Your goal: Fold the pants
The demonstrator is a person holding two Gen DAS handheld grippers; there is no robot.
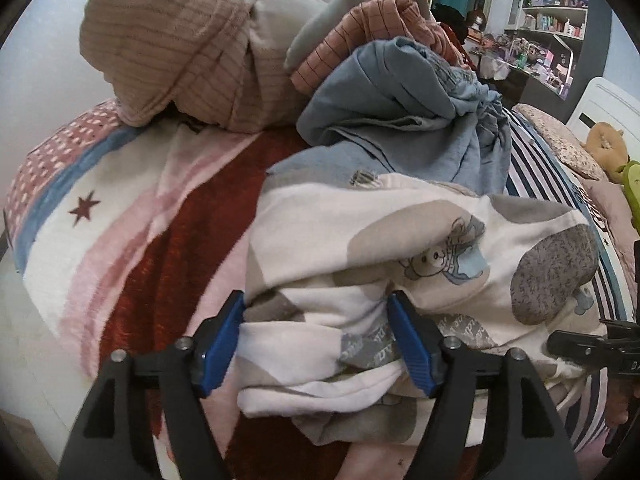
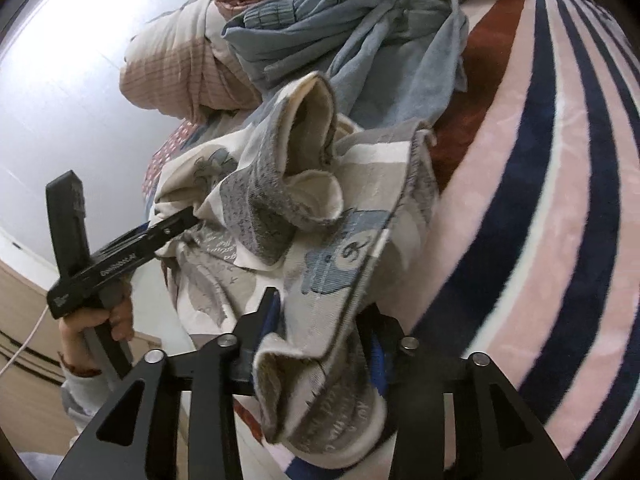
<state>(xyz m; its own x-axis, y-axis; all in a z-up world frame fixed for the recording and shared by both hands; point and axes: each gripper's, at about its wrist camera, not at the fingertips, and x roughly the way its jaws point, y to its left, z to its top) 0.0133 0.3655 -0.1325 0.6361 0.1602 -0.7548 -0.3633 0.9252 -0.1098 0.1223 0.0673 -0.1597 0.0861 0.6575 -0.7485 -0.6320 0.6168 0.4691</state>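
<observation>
Left claw (image 1: 320,336) clamped on a bunched fold of cream bear-print pants (image 1: 440,240), right claw (image 2: 324,332) pinching another edge of them. Beyond both claws, crumpled on a striped blanket (image 1: 160,248), with blue pants (image 1: 400,120) heaped farther ahead.
</observation>
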